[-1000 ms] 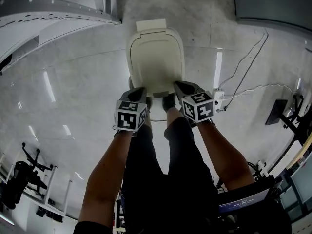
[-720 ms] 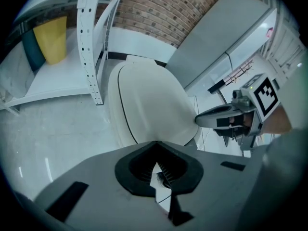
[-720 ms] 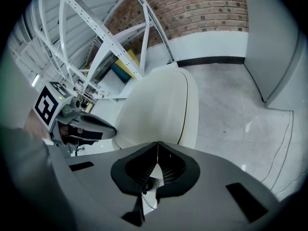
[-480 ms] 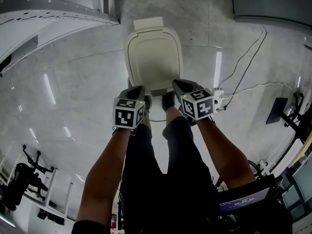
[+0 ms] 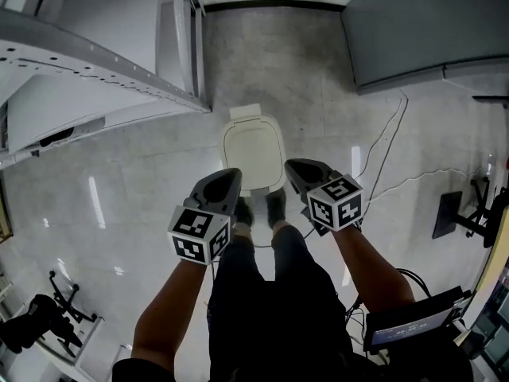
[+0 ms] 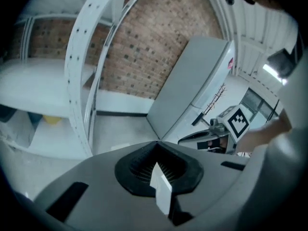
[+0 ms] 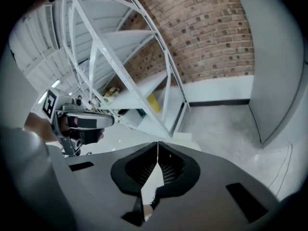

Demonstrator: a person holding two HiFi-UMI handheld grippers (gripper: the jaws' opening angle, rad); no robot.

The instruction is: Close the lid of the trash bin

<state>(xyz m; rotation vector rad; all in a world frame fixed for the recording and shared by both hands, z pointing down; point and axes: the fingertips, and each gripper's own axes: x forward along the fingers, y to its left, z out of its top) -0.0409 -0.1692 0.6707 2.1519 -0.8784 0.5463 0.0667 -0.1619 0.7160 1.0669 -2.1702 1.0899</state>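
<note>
The cream trash bin (image 5: 254, 154) stands on the floor ahead of the person's shoes, and its lid lies flat and closed on top. Both grippers hang in the air above its near edge and touch nothing. My left gripper (image 5: 230, 177) is at the bin's near left corner, my right gripper (image 5: 293, 166) at its near right corner. In the left gripper view the jaws of the left gripper (image 6: 157, 143) meet at the tip with nothing between them. The right gripper (image 7: 158, 144) is shut the same way in its own view, and a cream edge of the bin (image 7: 188, 138) peeks over it.
White metal shelving (image 5: 103, 78) stands to the left of the bin and a tall grey cabinet (image 5: 429, 30) to the back right. A white cable (image 5: 382, 165) runs over the glossy floor at the right. Black equipment (image 5: 449, 213) sits at the far right. The person's shoes (image 5: 260, 211) are at the bin's foot.
The head camera has risen, so the bin looks smaller and farther off. Both grippers have lifted off the lid's near edge and spread a little apart. The lid stays flat.
</note>
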